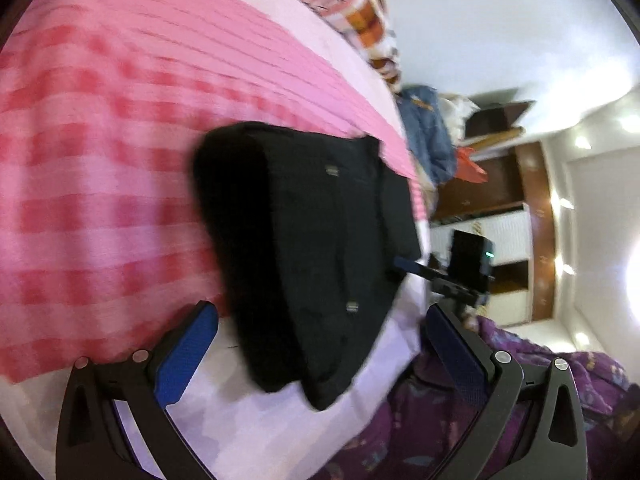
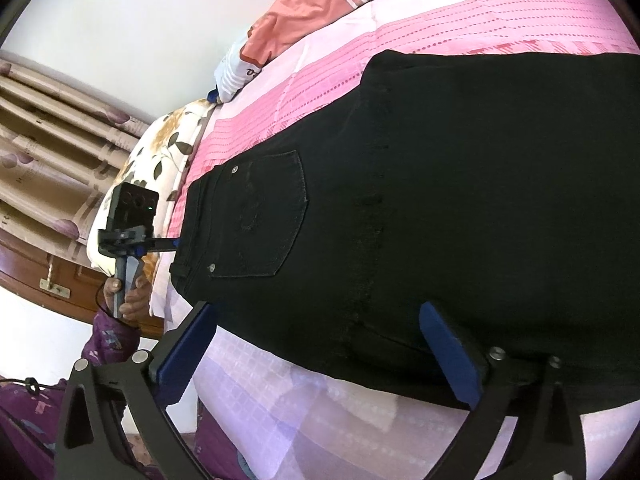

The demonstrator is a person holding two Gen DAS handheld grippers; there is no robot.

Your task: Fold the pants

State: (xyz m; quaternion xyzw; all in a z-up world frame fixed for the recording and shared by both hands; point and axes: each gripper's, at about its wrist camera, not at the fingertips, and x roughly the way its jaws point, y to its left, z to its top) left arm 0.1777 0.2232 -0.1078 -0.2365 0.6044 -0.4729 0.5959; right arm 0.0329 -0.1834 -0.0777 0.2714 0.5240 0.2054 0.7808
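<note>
- Black pants (image 1: 312,252) lie on the bed (image 1: 100,160), on the pink checked sheet, already doubled into a thick compact bundle; in the left wrist view the rounded fold edge sits at 9 o'clock of the bundle.
- Right wrist view: pants (image 2: 460,200) fill the centre to 3 o'clock, back pocket (image 2: 260,216) and waistband end towards 9 o'clock, upper layer lying over the rest.
- Judged: the fold looks mostly done, maybe complete. What's left is at most a final fold or squaring the edges; can't tell how many layers are stacked.
- Left gripper (image 1: 320,356): fingers spread wide, holding nothing, hovering just short of the bundle's near edge at 6 o'clock. Frame is motion-blurred.
- Right gripper (image 2: 324,352): fingers also wide apart, straddling the near hem of the pants; the blue pad on its right side overlaps the cloth in view, contact can't be confirmed, no pinch.
- Each camera sees the other gripper beside the waistband end of the pants; whether it touches the cloth is unclear.
- Containers: none in play on the bed. Cluttered shelves (image 1: 492,136) at 3 o'clock in the left wrist view, contents too blurred to name.
- Pillows (image 2: 304,20) at 12 o'clock, clear of the pants.
</note>
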